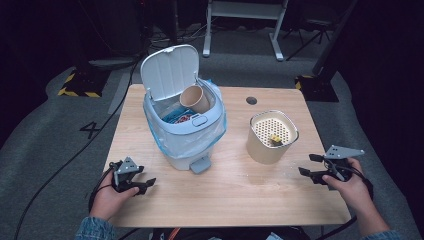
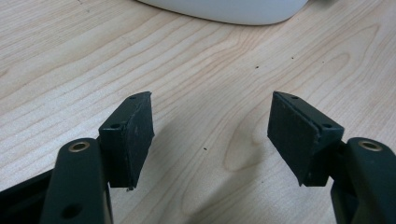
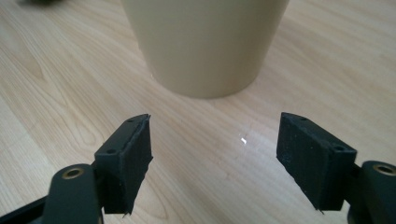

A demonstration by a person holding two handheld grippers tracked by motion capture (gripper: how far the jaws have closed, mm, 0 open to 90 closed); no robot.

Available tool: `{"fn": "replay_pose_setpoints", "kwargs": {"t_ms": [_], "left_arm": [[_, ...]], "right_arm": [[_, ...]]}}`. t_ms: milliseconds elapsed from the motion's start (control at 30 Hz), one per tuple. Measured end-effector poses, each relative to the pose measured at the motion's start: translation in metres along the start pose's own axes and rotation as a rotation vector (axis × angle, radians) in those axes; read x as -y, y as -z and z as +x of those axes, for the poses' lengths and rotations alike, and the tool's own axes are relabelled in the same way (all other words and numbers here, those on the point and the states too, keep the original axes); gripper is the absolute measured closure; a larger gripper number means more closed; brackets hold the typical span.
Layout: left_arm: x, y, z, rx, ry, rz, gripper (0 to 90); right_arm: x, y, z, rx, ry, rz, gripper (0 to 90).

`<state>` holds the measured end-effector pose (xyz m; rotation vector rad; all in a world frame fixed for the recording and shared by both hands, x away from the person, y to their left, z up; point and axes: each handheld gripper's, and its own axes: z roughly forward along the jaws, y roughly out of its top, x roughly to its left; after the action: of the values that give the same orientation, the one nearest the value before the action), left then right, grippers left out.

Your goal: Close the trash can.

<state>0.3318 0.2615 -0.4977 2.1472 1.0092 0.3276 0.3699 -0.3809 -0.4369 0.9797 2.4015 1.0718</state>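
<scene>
A white pedal bin [image 1: 182, 132] with its lid up stands on the wooden table [image 1: 225, 195], lined with a clear bag; a brown paper cup [image 1: 195, 98] leans inside it over some rubbish. To its right stands a beige container [image 1: 270, 137] with a perforated insert and a small yellow scrap on top. My left gripper [image 1: 148, 184] rests low near the table's front left, open, with bare wood between its pads [image 2: 135, 135]. My right gripper [image 1: 307, 165] sits at the front right, open and empty, its jaws pointing at the beige container's base [image 3: 205, 46].
The bin's foot pedal [image 1: 200, 164] juts toward the front of the table. A round cable hole [image 1: 251, 100] lies at the back right. White desk legs [image 1: 240, 25] stand on the grey floor behind the table. Wood lies between the two grippers.
</scene>
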Motion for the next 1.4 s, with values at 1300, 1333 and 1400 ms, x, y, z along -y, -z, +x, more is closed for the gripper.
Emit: {"fn": "replay_pose_setpoints", "kwargs": {"t_ms": [1300,1333,1400], "left_arm": [[-0.068,0.095,0.007,0.114,0.055,-0.316,36.0],[-0.071,0.098,0.007,0.110,0.037,-0.318,35.8],[-0.079,0.106,0.009,0.110,-0.013,-0.327,35.4]], "right_arm": [[0.056,-0.038,0.009,0.033,-0.050,0.022,14.2],[0.056,-0.038,0.009,0.033,-0.050,0.022,14.2],[0.056,-0.038,0.009,0.032,-0.050,0.022,14.2]]}}
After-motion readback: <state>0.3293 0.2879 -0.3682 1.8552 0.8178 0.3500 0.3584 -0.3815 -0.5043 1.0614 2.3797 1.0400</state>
